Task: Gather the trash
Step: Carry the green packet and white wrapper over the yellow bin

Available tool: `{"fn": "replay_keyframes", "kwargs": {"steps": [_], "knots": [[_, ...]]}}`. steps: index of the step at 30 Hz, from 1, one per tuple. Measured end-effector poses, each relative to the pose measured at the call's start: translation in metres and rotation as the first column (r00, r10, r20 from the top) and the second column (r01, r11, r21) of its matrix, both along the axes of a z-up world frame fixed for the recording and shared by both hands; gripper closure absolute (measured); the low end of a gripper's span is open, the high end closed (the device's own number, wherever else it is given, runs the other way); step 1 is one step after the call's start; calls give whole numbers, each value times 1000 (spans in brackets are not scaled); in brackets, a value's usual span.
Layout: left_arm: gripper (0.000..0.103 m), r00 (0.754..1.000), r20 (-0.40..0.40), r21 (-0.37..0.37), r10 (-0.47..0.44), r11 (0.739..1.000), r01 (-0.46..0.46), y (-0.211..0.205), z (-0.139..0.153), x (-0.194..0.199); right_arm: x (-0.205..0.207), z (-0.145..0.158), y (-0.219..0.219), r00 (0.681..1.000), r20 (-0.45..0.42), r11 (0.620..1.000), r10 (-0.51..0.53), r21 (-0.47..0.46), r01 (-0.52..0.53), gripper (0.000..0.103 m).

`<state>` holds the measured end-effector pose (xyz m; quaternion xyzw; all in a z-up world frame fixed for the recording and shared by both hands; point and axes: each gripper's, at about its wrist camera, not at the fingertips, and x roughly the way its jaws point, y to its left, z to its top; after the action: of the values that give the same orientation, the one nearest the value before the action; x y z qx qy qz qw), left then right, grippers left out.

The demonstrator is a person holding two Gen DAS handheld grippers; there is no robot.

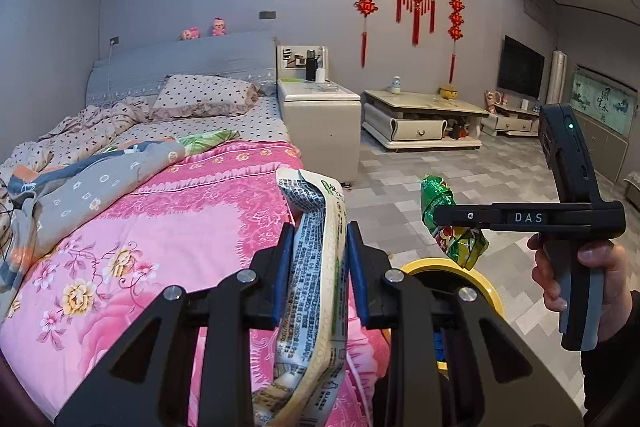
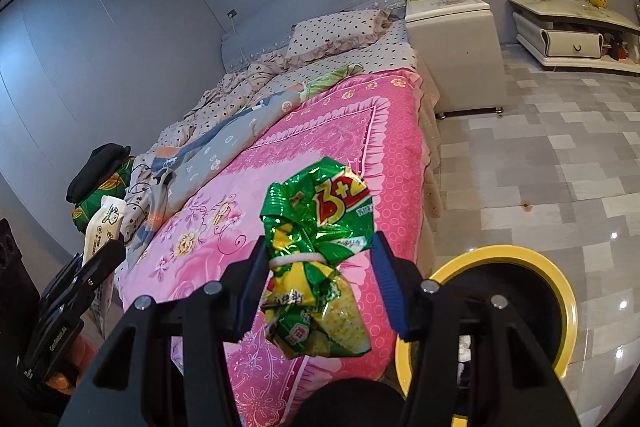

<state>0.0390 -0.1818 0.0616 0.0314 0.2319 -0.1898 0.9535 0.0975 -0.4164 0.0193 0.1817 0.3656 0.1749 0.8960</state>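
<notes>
My left gripper (image 1: 318, 267) is narrowed on a flattened white wrapper (image 1: 316, 267) covered in small black print I cannot read; its blue pads press both faces. My right gripper (image 2: 318, 283) clamps a crumpled green and yellow snack bag (image 2: 320, 251) marked "3+2", tied with a white band. Both hang above the foot corner of the pink bedspread (image 1: 140, 247), beside the yellow-rimmed bin (image 2: 560, 279). The right tool reads "DAS".
</notes>
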Motion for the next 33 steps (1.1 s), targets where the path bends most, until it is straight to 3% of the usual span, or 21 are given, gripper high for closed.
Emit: {"fn": "replay_keyframes", "kwargs": {"steps": [16, 33], "knots": [[78, 993, -35, -4, -115, 993, 115, -72, -7, 16, -28, -6, -73, 989, 19, 989, -144, 17, 144, 55], [78, 975, -140, 13, -172, 984, 176, -135, -48, 59, -30, -31, -113, 964, -26, 964, -264, 20, 265, 54]]}}
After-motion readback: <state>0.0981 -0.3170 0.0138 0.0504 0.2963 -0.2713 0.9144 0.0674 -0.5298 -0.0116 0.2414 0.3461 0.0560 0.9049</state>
